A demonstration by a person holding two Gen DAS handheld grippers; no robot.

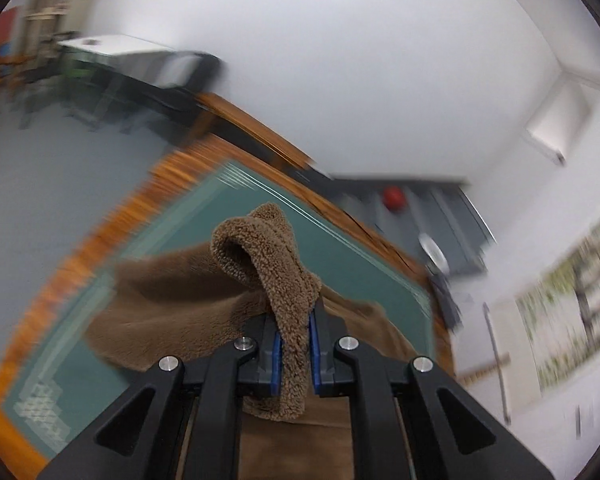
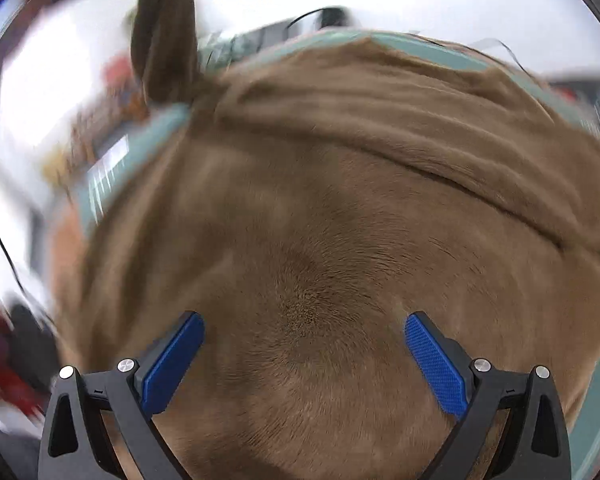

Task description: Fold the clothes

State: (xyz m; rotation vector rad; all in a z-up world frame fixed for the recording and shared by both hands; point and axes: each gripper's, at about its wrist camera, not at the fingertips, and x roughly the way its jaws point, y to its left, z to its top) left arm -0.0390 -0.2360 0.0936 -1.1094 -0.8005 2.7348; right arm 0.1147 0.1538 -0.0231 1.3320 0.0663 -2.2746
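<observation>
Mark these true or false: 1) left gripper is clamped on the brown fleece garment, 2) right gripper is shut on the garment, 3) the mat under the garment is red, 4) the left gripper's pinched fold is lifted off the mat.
1) True: the left gripper pinches a fold of the brown fleece garment.
2) False: the right gripper is open, fingers wide apart over the garment.
3) False: the mat is green.
4) True: it rises above the spread garment.
</observation>
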